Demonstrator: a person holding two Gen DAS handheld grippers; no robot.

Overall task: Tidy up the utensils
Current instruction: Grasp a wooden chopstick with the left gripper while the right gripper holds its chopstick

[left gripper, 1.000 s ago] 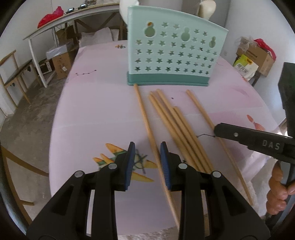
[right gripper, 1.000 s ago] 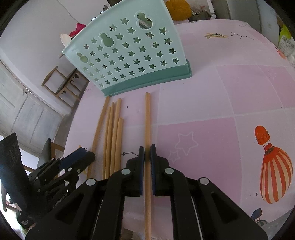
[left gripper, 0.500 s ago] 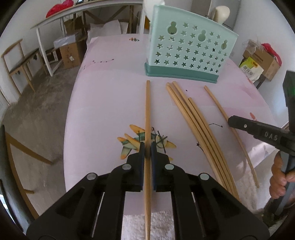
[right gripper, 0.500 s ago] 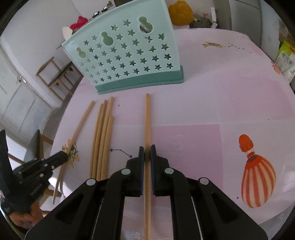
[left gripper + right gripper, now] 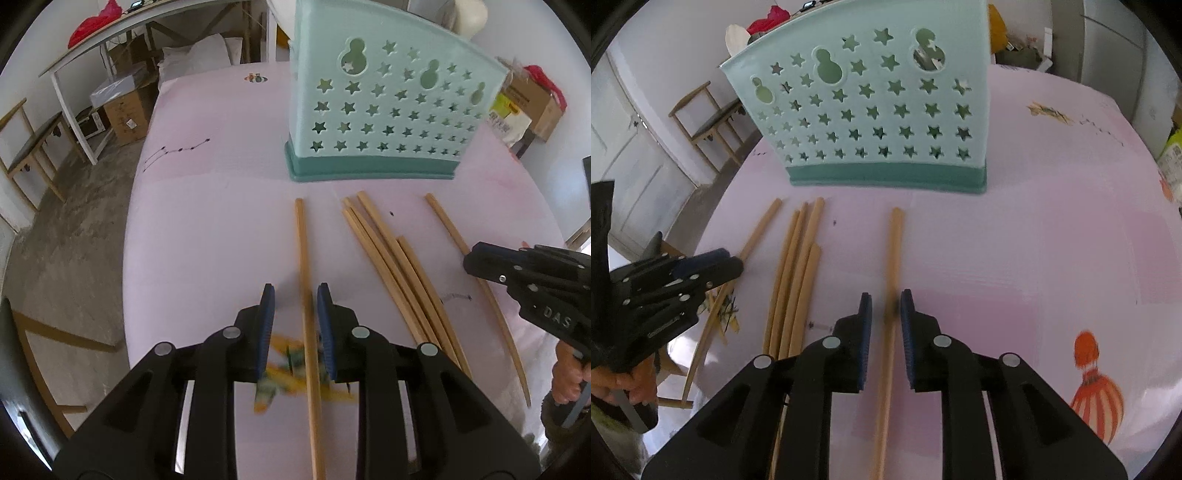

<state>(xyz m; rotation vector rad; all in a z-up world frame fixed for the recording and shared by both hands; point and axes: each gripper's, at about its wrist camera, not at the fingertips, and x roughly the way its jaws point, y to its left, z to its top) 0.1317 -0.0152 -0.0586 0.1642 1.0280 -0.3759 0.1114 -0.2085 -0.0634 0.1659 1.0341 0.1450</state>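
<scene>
A mint-green utensil holder (image 5: 388,110) (image 5: 871,110) with star holes stands upright at the back of the pink table. Wooden chopsticks lie in front of it, pointing at it. My left gripper (image 5: 294,291) straddles the leftmost chopstick (image 5: 301,240); its jaws are opening and the pads stand off the stick. My right gripper (image 5: 885,295) straddles the rightmost chopstick (image 5: 894,243); its jaws are opening too, with the stick close to the right pad. Several chopsticks (image 5: 391,266) (image 5: 798,266) lie bundled between the two. Each gripper shows in the other's view, the right gripper (image 5: 471,258) and the left gripper (image 5: 731,262).
The pink table cover (image 5: 1052,258) carries a balloon print (image 5: 1097,391) and reaches its near edge just below the grippers. Off the table's left side stand a white trestle table (image 5: 74,85), cardboard boxes (image 5: 125,110) and a wooden chair (image 5: 705,122). A person's hand (image 5: 569,376) holds the right gripper.
Half a second ago both grippers were shut on their chopsticks; now both pairs of jaws have parted around them. The left gripper, open beside its stick a second ago, has moved closer to the holder.
</scene>
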